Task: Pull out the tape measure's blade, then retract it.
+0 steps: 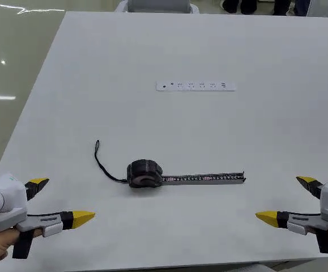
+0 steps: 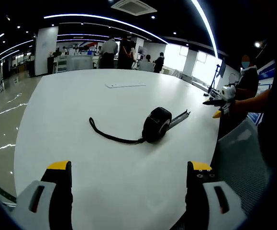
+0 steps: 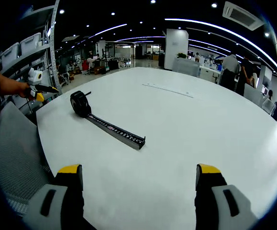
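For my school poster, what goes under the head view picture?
Tape measure on a white table, its blade partly pulled out, with the left gripper and right gripper open on either side.

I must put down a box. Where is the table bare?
Bare: the stretch between the tape measure and the power strip, and the near edge between the left tool and the right tool. Crowded only at the middle, by the blade.

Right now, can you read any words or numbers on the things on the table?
Nothing reads clearly.
Tape measure blade: number marks, too small to read.
White power strip: small dark marks, too blurred to read.
Black tape measure case: no label that I can make out.
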